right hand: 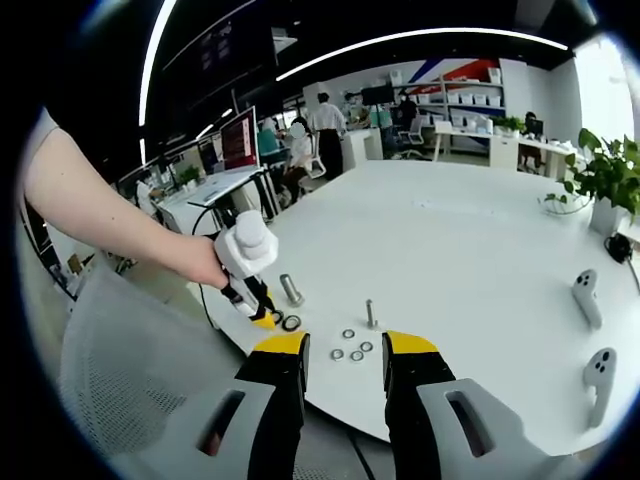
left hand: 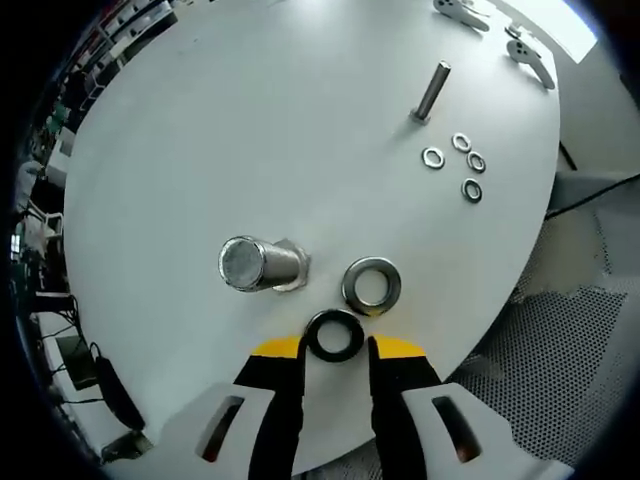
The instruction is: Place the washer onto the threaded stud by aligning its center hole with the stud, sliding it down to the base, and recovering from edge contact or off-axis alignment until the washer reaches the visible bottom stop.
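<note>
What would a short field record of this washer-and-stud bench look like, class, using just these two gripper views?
surface: round white table
large stud: threaded, standing on its hex base
large washers: one silver, flat beside the stud; one dark, between the left gripper's jaws
left gripper: jaws either side of the dark washer, grip not certain
small stud: upright, farther back
small washers: four loose near it
right gripper: open, holding nothing, off the table edge

White round table (right hand: 480,230); open office, ceiling light strips (right hand: 400,42).
</note>
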Motion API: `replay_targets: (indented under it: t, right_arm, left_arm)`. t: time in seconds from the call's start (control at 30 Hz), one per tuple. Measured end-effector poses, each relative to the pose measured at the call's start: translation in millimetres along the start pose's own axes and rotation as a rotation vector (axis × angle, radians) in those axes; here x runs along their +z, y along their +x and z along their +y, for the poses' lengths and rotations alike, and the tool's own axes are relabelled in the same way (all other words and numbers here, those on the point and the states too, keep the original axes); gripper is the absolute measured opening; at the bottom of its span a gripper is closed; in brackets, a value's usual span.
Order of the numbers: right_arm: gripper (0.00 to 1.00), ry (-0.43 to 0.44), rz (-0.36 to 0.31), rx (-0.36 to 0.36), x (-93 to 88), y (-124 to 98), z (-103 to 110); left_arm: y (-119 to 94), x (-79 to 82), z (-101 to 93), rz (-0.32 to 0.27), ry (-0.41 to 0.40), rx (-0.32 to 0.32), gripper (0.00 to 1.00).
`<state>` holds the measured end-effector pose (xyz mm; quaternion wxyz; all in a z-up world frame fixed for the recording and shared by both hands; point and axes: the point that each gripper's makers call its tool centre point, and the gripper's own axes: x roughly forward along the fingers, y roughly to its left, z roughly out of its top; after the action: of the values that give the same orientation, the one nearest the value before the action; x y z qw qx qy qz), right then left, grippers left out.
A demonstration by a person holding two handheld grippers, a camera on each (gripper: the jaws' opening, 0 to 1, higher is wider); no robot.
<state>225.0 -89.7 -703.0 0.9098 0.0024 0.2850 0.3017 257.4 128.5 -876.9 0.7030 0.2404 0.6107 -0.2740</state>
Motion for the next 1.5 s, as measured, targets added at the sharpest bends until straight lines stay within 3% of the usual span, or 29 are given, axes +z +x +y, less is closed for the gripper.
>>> replay_targets:
  t: [0.33,0.37,0.4,0.43,0.47,0.57,0.87,1.27,1.5]
  right_arm:
    - [0.31,-0.001,0.001,0.001,0.0,-0.1,0.3]
    - [0.31,-0.001,0.001,0.000,0.0,-0.1,0.3]
    - [0.31,-0.001,0.000,0.000,0.1,-0.2,0.2]
    - [0.31,0.000,-0.001,-0.001,0.2,-0.2,0.2]
    - [0.31,0.002,-0.001,-0.001,0.2,-0.3,0.2]
    - [0.31,0.001,-0.003,-0.004,0.4,-0.2,-0.4]
    - [0.31,0.001,0.001,-0.002,-0.1,0.3,0.1]
    - [0.31,0.003,-0.001,-0.003,0.1,-0.1,-0.2]
    - [0.31,-0.001,-0.003,-0.003,0.9,-0.4,0.3]
  left_arm:
    - [0.0,0.2,-0.4,-0.008,-0.012,0.002,0.19]
    - [0.7,-0.3,0.5,-0.008,-0.011,0.003,0.17]
    - [0.7,-5.0,0.0,0.016,0.004,-0.002,0.00]
    - [-1.5,-16.7,-3.0,0.078,0.057,-0.030,0.00]
    - [0.2,-9.2,-1.3,0.013,-0.008,-0.015,0.00]
    - [-0.2,-7.0,0.9,-0.023,-0.086,-0.031,0.00]
    - [0.5,-7.8,1.1,-0.058,-0.091,-0.029,0.00]
    - [-1.1,-7.8,-1.5,-0.050,-0.087,-0.024,0.00]
    - [-2.0,-7.2,-9.7,-0.044,-0.089,-0.037,0.09]
